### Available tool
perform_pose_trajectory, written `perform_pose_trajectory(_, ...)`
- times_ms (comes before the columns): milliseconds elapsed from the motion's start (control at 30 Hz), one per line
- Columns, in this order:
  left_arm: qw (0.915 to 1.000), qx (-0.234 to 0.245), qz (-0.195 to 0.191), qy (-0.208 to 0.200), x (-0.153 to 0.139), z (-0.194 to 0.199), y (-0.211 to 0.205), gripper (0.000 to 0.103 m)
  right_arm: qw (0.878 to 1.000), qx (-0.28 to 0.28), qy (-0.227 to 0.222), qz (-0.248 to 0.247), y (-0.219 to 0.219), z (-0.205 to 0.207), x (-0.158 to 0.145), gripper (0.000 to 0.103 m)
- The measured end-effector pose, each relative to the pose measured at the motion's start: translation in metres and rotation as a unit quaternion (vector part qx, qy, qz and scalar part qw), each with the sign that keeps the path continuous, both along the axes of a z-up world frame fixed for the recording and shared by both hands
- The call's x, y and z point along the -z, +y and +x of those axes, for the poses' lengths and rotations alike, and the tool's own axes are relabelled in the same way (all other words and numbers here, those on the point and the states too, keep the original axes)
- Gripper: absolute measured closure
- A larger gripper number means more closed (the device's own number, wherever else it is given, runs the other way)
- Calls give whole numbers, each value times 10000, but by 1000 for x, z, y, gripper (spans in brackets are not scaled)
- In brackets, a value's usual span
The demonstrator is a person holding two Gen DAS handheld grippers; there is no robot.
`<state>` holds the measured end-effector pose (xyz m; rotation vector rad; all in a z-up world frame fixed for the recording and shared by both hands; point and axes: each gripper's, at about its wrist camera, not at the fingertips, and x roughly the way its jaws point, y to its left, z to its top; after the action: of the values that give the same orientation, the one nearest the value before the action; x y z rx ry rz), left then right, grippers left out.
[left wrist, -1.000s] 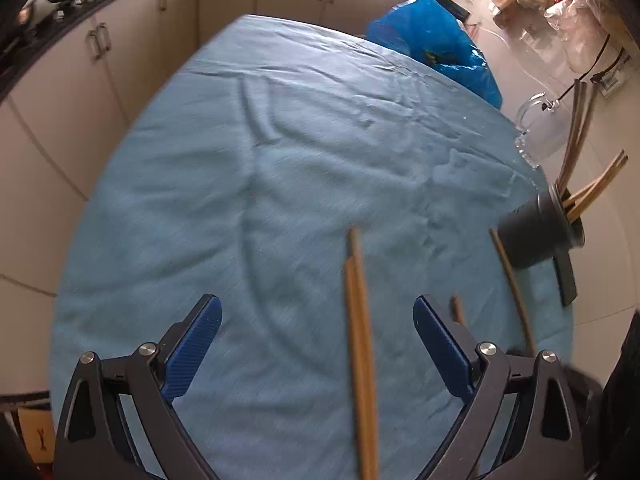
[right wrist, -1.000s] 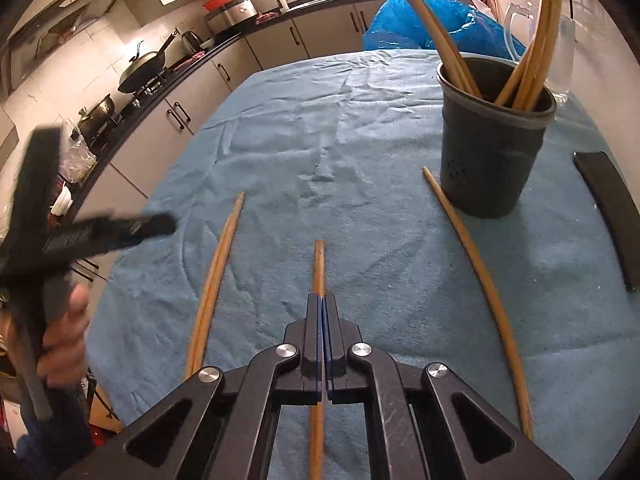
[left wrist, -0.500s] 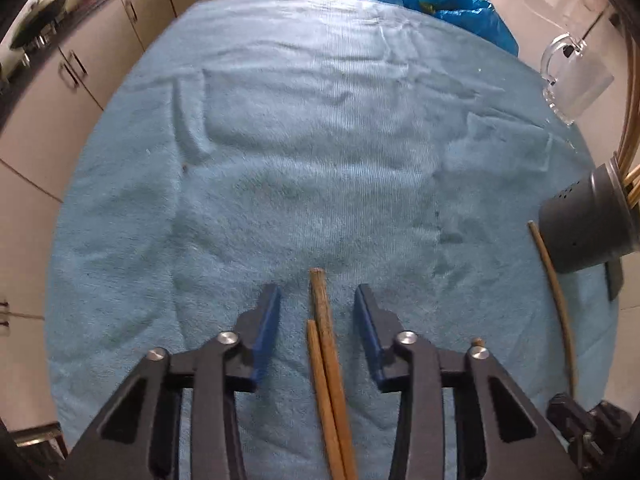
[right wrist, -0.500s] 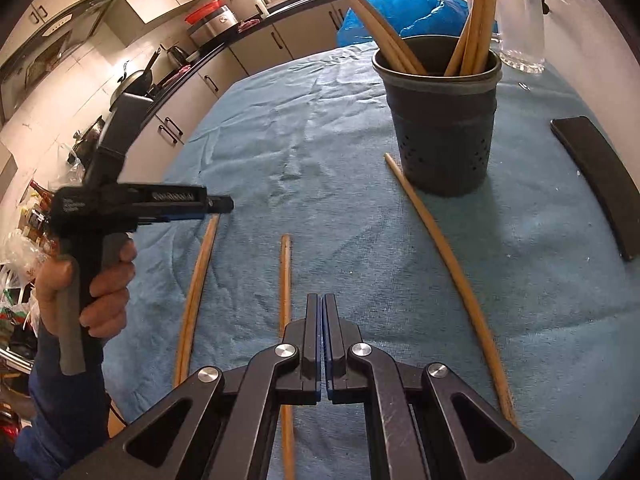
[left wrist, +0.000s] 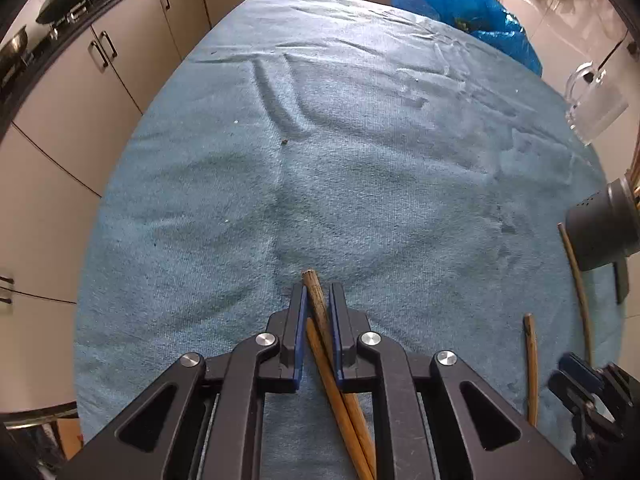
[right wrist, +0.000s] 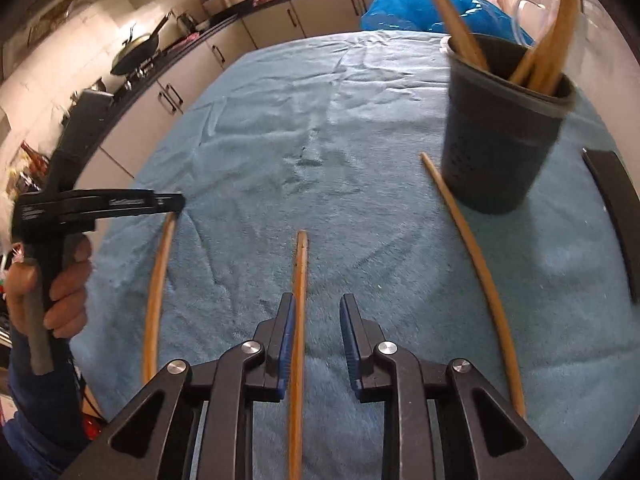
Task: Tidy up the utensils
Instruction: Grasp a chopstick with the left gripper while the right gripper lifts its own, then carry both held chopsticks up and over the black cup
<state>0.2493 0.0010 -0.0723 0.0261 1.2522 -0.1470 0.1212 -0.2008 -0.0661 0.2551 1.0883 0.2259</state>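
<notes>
My left gripper [left wrist: 318,300] is shut on two wooden chopsticks [left wrist: 320,320] lying on the blue towel [left wrist: 360,160]; it also shows in the right wrist view [right wrist: 172,202] over the tip of those chopsticks [right wrist: 158,276]. My right gripper [right wrist: 317,312] is open around a single chopstick [right wrist: 299,300], which lies beside its left finger. Another chopstick [right wrist: 476,260] lies to the right, its tip beside the dark holder cup [right wrist: 500,136]. The cup holds several chopsticks and shows at the right edge of the left wrist view [left wrist: 604,232].
A flat black object [right wrist: 616,216] lies at the towel's right edge. A clear glass mug [left wrist: 596,108] and a blue plastic bag [left wrist: 460,4] stand at the far right. Kitchen cabinets [left wrist: 120,72] run past the table's left and far edges.
My left gripper closed from wide open onto the two chopsticks. My right gripper went from shut to open, now around the middle chopstick.
</notes>
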Motion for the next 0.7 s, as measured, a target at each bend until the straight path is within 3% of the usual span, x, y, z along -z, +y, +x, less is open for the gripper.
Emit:
perform_pose_trajectory(67,10000,-53,-73,6,0,-1,2,92,9999,-106,36,-125,8,8,2,79)
perform_pose_trajectory(333,9995,88,252,-168,2,-2,-23,93,9953,-447,70,-854,40,27,13,79)
perform_pose_trajectory(400,9997,100,163,-166,2,0,-26,93,9934,-462,35,-1049,42,29,14,94)
perform_pose_trajectory(433,9998,110,39,-152,1,-1,-25,94,9930,-456,31,-1090,40,30,14,95)
perform_pose_trajectory(567,9992,126,-169,-330,-12,-7,-25,94,9965,-362,-50,-747,27,28,8,95)
perform_pose_trajectory(700,9965,137,-450,-686,-43,-22,-24,94,9978,-125,-581,-276,8,15,-23,95)
